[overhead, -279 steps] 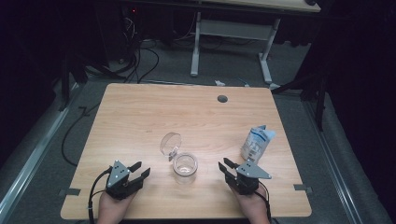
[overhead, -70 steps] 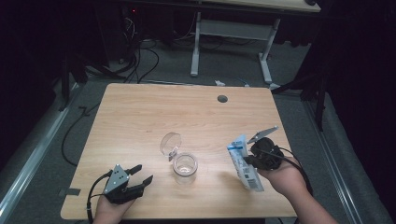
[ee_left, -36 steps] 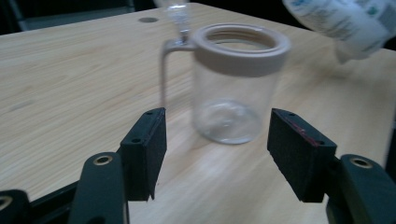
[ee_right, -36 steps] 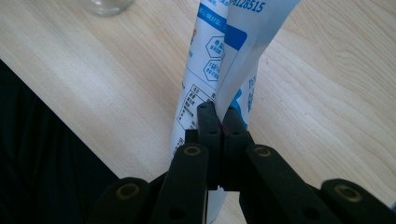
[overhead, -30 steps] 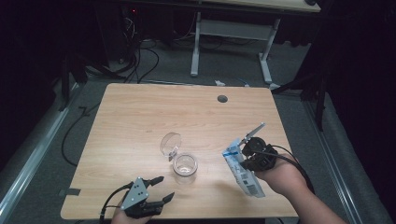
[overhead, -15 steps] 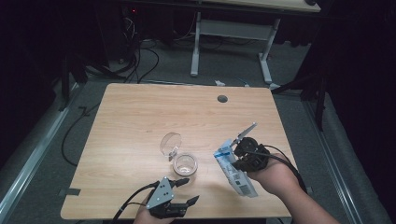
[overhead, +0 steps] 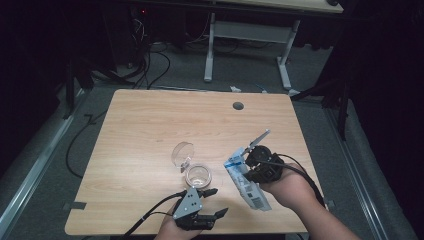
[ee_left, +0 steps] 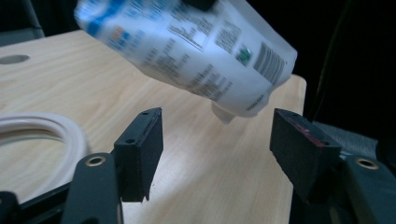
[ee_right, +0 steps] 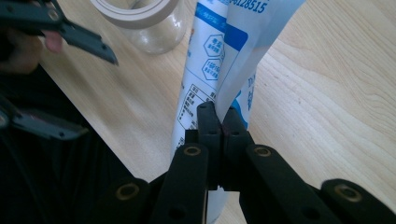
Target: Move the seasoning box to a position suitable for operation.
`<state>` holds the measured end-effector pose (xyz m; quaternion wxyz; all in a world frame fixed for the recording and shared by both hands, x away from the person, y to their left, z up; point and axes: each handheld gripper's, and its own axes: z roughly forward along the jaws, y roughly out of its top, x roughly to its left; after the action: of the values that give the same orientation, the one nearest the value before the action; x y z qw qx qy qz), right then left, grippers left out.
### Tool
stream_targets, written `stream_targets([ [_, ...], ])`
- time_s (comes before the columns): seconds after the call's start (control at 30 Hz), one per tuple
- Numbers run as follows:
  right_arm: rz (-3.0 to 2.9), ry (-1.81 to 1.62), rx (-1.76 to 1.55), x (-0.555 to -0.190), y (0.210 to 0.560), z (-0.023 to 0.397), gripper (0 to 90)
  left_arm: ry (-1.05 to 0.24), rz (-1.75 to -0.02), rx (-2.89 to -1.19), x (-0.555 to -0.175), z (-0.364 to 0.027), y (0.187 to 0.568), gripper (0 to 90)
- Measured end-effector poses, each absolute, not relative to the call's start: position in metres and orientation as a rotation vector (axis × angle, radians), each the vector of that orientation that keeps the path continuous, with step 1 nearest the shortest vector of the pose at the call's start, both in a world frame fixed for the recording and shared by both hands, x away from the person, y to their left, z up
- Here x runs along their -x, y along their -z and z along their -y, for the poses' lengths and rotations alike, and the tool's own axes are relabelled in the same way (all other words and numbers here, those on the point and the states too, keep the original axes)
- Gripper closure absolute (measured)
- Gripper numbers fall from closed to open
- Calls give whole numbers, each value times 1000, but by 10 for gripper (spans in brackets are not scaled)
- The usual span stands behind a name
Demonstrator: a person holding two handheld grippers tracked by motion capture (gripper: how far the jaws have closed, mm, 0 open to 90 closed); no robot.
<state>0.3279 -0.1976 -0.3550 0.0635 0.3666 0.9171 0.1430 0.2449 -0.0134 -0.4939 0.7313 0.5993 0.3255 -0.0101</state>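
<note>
Glossy plastic pouch (overhead: pixel 246 181), clear jar (overhead: pixel 198 175), probably glass, matt pale wood-grain table (overhead: pixel 150 130), matt black tongs (ee_left: pixel 215 154).

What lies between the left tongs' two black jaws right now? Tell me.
Nothing is gripped: in the left gripper view the left tongs stand open over bare wooden table, the white-and-blue printed pouch hanging beyond them.

Left tongs (overhead: pixel 214 202) jaws spread wide, level, right tongs (overhead: pixel 248 167) jaws clamped together, tilted
</note>
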Motion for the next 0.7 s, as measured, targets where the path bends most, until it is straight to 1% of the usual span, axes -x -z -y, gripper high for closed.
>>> stream_targets([
  [0.17, -2783, -445, -1104, -326, 355, 189, 897, 15, -707, -1340, -243, 19, 503, 318],
  [0.7, -2794, -476, -1035, -317, 342, 159, 897, 46, -740, -1359, -245, 32, 511, 274],
])
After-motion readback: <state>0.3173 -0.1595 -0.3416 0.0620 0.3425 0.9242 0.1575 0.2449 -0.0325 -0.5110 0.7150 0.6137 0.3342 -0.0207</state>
